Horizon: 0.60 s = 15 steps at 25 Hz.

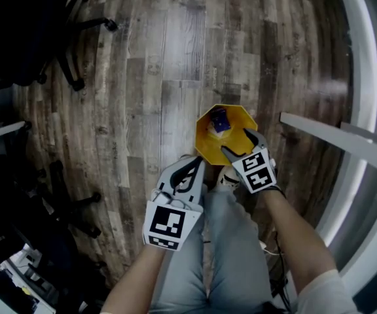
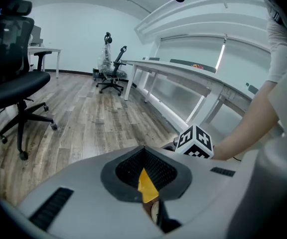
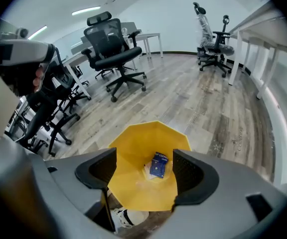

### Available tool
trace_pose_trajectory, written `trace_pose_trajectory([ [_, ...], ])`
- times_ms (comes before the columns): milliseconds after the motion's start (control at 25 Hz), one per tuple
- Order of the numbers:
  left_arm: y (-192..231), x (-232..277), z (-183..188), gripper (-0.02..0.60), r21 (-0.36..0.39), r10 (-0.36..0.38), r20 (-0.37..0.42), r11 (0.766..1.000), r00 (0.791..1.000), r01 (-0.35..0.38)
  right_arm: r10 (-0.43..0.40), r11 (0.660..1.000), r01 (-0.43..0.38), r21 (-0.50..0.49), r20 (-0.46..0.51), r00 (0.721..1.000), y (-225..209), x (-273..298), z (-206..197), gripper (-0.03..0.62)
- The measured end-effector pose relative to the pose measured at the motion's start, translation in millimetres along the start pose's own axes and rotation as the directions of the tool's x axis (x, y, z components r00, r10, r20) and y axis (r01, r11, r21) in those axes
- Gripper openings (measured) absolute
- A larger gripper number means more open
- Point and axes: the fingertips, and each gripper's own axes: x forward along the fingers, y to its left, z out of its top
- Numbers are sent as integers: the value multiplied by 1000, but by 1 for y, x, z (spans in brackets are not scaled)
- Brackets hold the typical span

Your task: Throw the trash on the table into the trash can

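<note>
Nearest the viewer, the left gripper (image 1: 192,169) has its jaws closed together with nothing in them, while the right gripper (image 1: 239,142) hangs over the yellow trash can (image 1: 208,144) with its jaws spread wide and empty. A blue packet (image 3: 158,164) lies at the bottom of the can. Beyond, the can stands on the wood floor (image 1: 149,64), well apart from a black office chair (image 1: 18,31).

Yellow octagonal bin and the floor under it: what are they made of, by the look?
Yellow octagonal bin: likely moulded plastic. Smooth satin walls, uniform colour, crisp facets.
Floor: wood-look planks, probably laminate or vinyl rather than solid timber. Printed-looking grain and staggered seams show.
</note>
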Motion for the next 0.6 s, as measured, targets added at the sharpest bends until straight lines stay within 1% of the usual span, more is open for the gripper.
trace_pose_trajectory([
  [120,-11,-22,24,0,9,1,1,1000,1000,-1,10,999,-11,36,39,999,6,-43,21,365],
  [200,-16,-37,43,0,13,6,7,1000,1000,-6,14,998,-18,53,82,997,9,-78,42,364],
  [240,-18,-45,53,0,12,9,12,1000,1000,-10,10,998,-16,55,110,994,9,-96,53,351],
  [280,-21,-53,62,0,9,12,17,1000,1000,-12,2,998,-10,59,143,990,9,-114,65,312],
  [360,-29,-69,81,0,12,12,28,1000,1000,-13,-21,997,4,82,211,977,9,-152,86,170],
  [440,-41,-86,98,0,37,9,34,999,999,-10,-39,991,4,131,270,962,9,-191,102,83],
  [520,-55,-105,113,0,58,4,38,998,999,-6,-49,982,-14,191,317,947,12,-231,114,44],
  [600,-68,-125,127,0,47,2,33,999,999,-3,-58,970,-27,240,338,940,18,-270,125,40],
])
